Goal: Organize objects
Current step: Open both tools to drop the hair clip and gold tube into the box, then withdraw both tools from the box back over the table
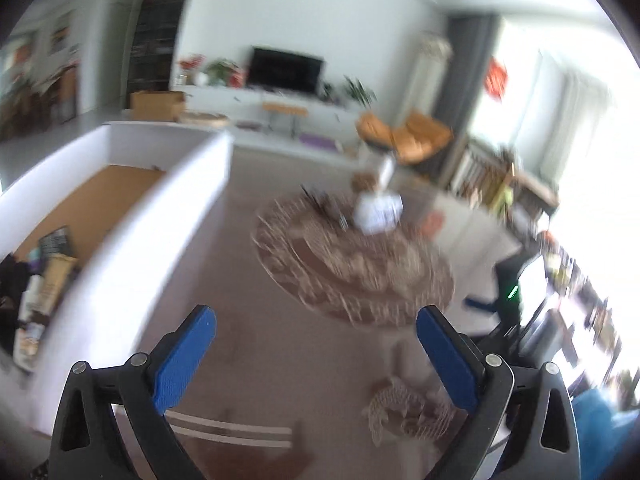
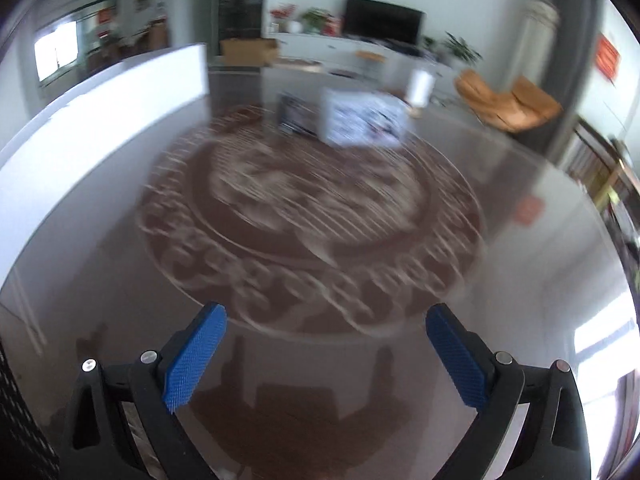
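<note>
The white printed box (image 2: 364,122) stands in the upper middle of the frame, past the table's round pattern (image 2: 312,216). Our left gripper (image 1: 316,354) and right gripper (image 2: 326,354) are both released and empty. We should approach slowly, because the view is blurred, and then carry it toward the white bin (image 1: 120,240) at left.

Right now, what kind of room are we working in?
Most likely a home living room. A dark flat TV sits on a long white cabinet against the far wall, an orange lounge chair stands near the window side, and potted plants flank the screen.
</note>
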Demonstrator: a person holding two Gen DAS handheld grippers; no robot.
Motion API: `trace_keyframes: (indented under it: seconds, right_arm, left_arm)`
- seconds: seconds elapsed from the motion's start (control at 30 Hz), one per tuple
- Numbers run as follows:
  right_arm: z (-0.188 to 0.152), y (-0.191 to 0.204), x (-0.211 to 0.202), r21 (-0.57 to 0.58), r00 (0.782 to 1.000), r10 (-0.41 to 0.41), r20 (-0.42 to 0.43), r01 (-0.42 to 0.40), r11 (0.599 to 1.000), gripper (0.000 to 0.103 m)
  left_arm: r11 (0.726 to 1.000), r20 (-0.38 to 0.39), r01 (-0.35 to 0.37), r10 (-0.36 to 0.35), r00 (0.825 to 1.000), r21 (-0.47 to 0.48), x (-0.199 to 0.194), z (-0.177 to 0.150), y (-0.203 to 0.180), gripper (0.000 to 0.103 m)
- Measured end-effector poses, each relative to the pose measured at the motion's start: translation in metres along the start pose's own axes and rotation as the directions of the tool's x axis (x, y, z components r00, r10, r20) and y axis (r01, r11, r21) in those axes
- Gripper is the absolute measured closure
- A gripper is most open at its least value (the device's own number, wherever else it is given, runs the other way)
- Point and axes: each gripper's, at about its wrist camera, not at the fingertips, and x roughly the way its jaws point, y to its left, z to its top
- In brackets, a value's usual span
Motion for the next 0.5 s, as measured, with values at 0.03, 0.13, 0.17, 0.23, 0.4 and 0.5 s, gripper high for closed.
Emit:
trace_keyframes:
  seconds: [0.03,0.13,0.17,0.23,0.4,0.5]
  right_arm:
    - [-0.007,-0.014,0.001,0.036,1.0,-0.015,-0.008,0.015,0.999,0.003]
    - [-0.015,-0.042,-0.001,0.108,1.0,-0.03,-0.006,0.03,0.994,0.003]
    - [-0.017,-0.046,-0.001,0.118,1.0,-0.029,-0.007,0.03,0.993,0.003]
    - [-0.017,-0.047,0.004,0.126,1.0,-0.019,-0.02,0.022,0.992,0.003]
    - [-0.011,-0.037,0.006,0.111,0.999,-0.002,-0.033,0.005,0.994,0.003]
    - [-0.013,-0.037,0.009,0.111,0.999,0.0,-0.045,0.005,0.994,0.0]
  left_arm:
    - [1.0,-0.024,-0.003,0.003,1.0,0.029,0.011,-0.003,-0.009,0.001]
    - [0.996,-0.112,-0.022,0.031,0.993,0.085,0.049,-0.011,-0.027,0.001]
    - [0.995,-0.131,-0.033,0.045,0.99,0.099,0.06,-0.013,-0.031,0.001]
    - [0.988,-0.154,-0.076,0.097,0.983,0.136,0.081,-0.018,-0.035,0.001]
    - [0.963,-0.173,-0.158,0.198,0.965,0.22,0.111,-0.029,-0.039,0.001]
    - [0.963,-0.197,-0.167,0.21,0.958,0.213,0.118,-0.033,-0.034,0.001]
